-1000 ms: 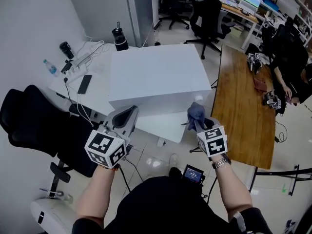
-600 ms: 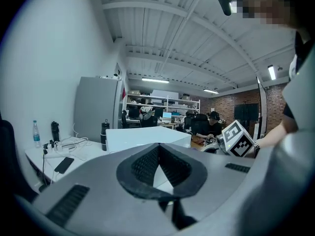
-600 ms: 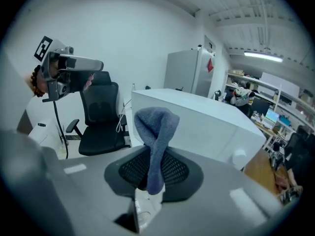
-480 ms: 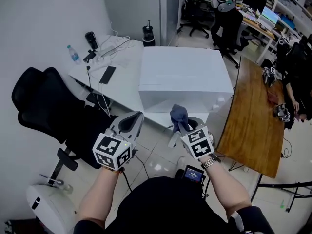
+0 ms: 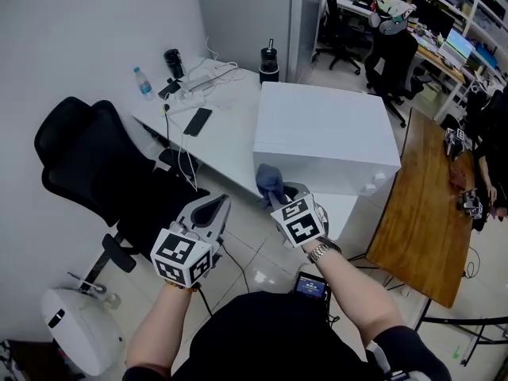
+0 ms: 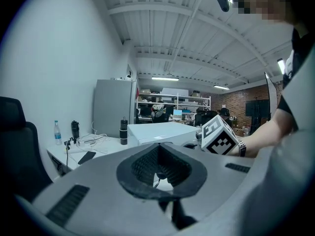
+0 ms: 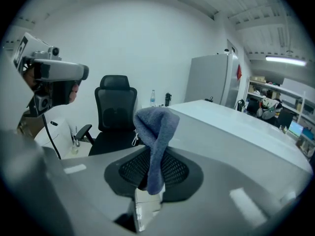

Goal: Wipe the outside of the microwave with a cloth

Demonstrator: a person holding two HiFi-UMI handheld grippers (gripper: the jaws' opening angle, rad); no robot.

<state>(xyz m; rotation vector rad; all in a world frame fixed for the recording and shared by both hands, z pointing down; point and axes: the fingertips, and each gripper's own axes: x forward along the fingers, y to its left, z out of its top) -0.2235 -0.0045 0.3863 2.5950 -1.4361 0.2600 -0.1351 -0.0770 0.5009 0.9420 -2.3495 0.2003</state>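
1. Right gripper (image 5: 279, 194) is clamped on a blue-grey cloth (image 5: 270, 181). The cloth stands up out of the jaws in a folded hump.
2. The cloth sits just beside the near left corner of the microwave (image 5: 325, 129). We can't tell whether it touches.
3. The microwave is a plain white box on the right end of the white table (image 5: 226, 143), front face at the table's near edge.
4. Left gripper (image 5: 214, 205) is clenched tight with nothing between its jaws. It hangs off the table's near edge over the floor, left of the right gripper and apart from it.
5. At the table's far left corner we see a water bottle (image 5: 143, 82), a black tumbler (image 5: 173, 62) and a power strip (image 5: 190, 87) with white cables.
6. A phone (image 5: 198, 121) lies flat mid-table, left of the microwave.
7. A black bottle (image 5: 269, 58) stands at the far edge, behind the microwave's far left corner.
8. A black office chair (image 5: 87, 165) stands against the table's near left side. A wooden table (image 5: 421, 213) is on the microwave's right.
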